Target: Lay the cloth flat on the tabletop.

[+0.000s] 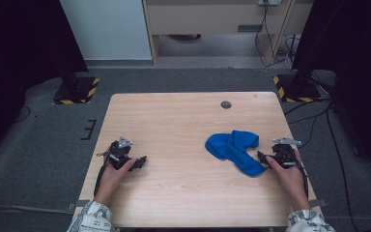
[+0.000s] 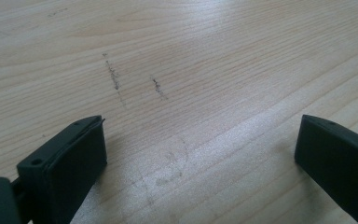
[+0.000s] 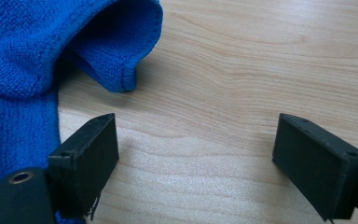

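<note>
Currently on desk [image 1: 174, 125]: 1 blue cloth [image 1: 234, 149], crumpled, right of centre, long axis running toward right claw [image 1: 262, 155]. Right claw wide open, empty, just beside cloth's near end. Left claw [image 1: 141, 161] wide open, empty, well apart from cloth; right hand [image 1: 290, 176] nearer.

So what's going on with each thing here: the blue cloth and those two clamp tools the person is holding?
blue cloth: crumpled, lying loose on the table, nothing gripping it.
left hand-held gripper: open, jaws wide apart over bare wood.
right hand-held gripper: open, at the cloth's near edge, bare wood between its jaws.
table: light wood with a few dark scuff marks.
</note>
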`<state>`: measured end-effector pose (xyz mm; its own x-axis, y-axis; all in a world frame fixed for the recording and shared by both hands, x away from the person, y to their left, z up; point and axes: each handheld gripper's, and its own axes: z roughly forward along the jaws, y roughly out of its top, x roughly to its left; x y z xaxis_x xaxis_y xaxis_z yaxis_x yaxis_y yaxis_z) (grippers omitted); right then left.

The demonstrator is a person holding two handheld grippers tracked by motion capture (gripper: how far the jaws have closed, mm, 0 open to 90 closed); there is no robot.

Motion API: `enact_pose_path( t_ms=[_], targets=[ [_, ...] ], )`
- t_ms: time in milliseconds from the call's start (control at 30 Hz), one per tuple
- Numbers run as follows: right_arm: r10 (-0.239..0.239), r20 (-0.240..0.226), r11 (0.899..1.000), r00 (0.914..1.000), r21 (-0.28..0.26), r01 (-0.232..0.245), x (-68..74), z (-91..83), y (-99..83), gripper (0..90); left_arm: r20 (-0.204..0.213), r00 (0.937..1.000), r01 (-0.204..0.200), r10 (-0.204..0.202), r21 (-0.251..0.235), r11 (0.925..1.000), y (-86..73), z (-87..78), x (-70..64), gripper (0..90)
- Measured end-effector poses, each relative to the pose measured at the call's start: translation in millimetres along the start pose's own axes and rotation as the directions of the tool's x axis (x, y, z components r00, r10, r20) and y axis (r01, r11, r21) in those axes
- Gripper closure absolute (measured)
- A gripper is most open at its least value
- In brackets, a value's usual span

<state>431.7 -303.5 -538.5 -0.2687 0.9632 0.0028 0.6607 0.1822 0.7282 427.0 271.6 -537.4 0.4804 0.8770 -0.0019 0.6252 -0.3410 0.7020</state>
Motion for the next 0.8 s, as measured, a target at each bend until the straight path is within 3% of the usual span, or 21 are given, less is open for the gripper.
enact_pose_path(
  t_ms=[433, 600, 800],
  targets=[
    [-0.011, -0.010, 1.000, 0.9999, 0.011, 0.011, 2.2, 1.1, 0.3, 8.5, -0.002, 1.0000, 0.002, -0.002, -0.001, 1.0000, -1.0, -1.0, -0.6, 1.3],
    [-0.022, -0.039, 1.000, 0.9990, 0.010, 0.022, 3.5, -2.7, 0.0, 14.1, -0.006, 1.0000, 0.006, -0.006, -0.001, 1.0000, -1.2, -1.2, -1.1, 1.3],
    [-0.026, -0.042, 0.998, 0.9988, -0.050, 0.024, 4.5, -12.7, 8.8, 18.2, -0.006, 1.0000, 0.006, -0.006, -0.001, 1.0000, -1.2, -1.2, -1.1, 1.3]
  ],
)
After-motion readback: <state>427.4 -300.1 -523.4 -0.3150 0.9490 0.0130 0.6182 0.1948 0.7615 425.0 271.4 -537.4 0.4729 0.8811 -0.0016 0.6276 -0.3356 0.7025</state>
